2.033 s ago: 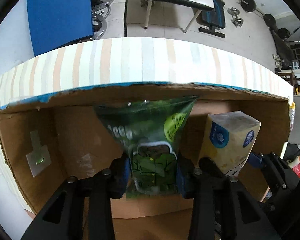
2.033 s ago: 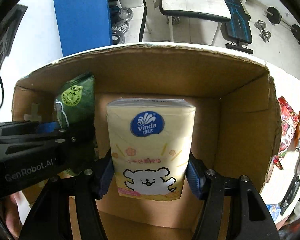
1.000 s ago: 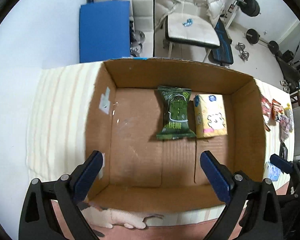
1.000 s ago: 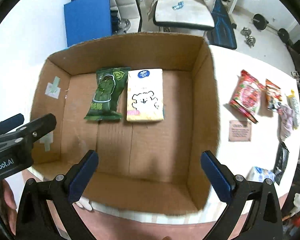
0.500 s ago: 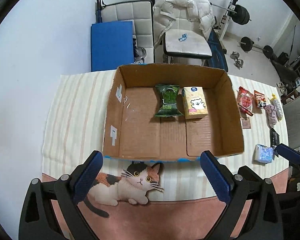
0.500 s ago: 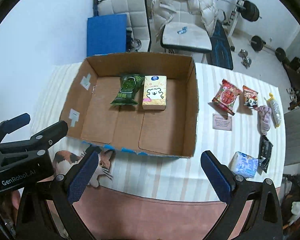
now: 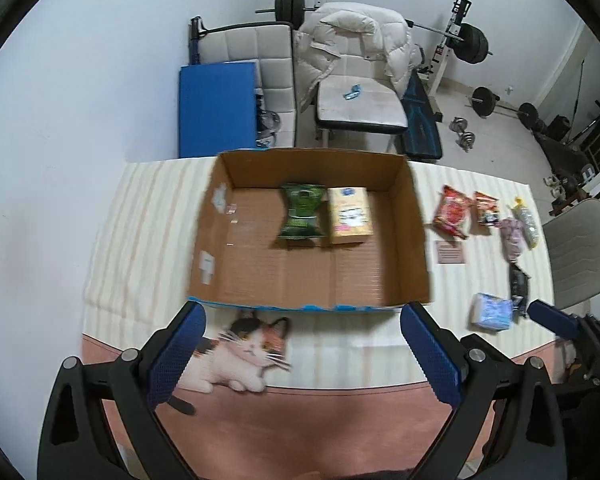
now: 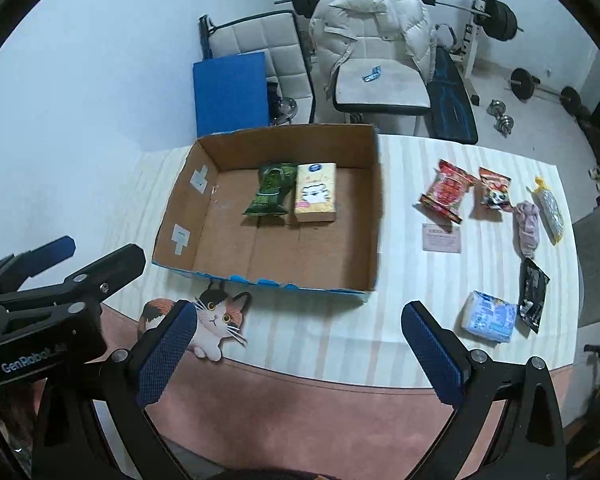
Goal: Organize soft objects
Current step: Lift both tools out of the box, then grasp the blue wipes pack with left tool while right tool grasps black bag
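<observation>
While my left gripper (image 7: pixel 302 356) and right gripper (image 8: pixel 300 354) were wide apart and empty, the cardboard box (image 7: pixel 414 216) lay ahead of my fingers (image 7: pixel 176 354).

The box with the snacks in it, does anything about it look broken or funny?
Yes. The cardboard box has a ragged near edge with torn blue scraps along it, and tape patches on its left wall. Inside, the green snack bag and tissue pack lie neatly side by side.

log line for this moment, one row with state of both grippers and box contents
left gripper: open, empty | right gripper: open, empty | cardboard box: green snack bag, yellow tissue pack side by side
</observation>
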The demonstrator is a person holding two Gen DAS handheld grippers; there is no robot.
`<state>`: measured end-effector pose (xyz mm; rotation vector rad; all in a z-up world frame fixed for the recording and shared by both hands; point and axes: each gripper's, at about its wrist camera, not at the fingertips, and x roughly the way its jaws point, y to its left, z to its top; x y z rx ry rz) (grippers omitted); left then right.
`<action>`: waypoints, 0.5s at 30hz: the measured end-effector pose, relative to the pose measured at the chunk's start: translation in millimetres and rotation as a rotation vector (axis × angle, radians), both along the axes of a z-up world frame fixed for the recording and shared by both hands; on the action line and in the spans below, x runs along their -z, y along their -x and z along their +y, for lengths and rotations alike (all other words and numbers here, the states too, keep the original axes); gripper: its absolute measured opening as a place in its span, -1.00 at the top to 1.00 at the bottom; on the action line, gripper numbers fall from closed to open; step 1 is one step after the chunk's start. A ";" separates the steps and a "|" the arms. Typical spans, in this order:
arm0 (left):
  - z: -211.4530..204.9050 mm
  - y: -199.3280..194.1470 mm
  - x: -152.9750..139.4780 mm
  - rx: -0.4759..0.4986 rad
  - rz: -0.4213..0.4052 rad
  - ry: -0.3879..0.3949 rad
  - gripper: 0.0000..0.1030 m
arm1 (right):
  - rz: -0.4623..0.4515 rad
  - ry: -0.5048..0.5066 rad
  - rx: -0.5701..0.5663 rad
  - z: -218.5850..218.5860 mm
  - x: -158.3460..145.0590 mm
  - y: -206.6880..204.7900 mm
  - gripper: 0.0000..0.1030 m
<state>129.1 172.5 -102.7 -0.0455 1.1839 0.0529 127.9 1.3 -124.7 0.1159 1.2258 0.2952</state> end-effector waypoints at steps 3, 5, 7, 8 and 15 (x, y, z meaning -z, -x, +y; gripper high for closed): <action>-33.8 -6.3 3.2 0.014 0.034 0.078 -0.94 | 0.016 -0.007 0.047 -43.0 -0.7 -2.7 -1.00; -59.7 -11.8 14.1 0.018 0.086 0.186 -0.94 | 0.029 0.006 0.100 -85.2 2.4 -5.2 -1.00; -94.2 -18.6 32.8 0.036 0.144 0.269 -0.94 | 0.043 0.024 0.146 -123.0 8.1 -7.6 -1.00; -116.4 -22.8 46.7 0.055 0.187 0.290 -0.94 | 0.055 0.037 0.176 -145.3 13.2 -9.1 -1.00; -237.7 -50.1 161.9 0.053 0.490 0.436 -0.93 | 0.152 0.102 0.364 -294.4 73.8 -31.8 -1.00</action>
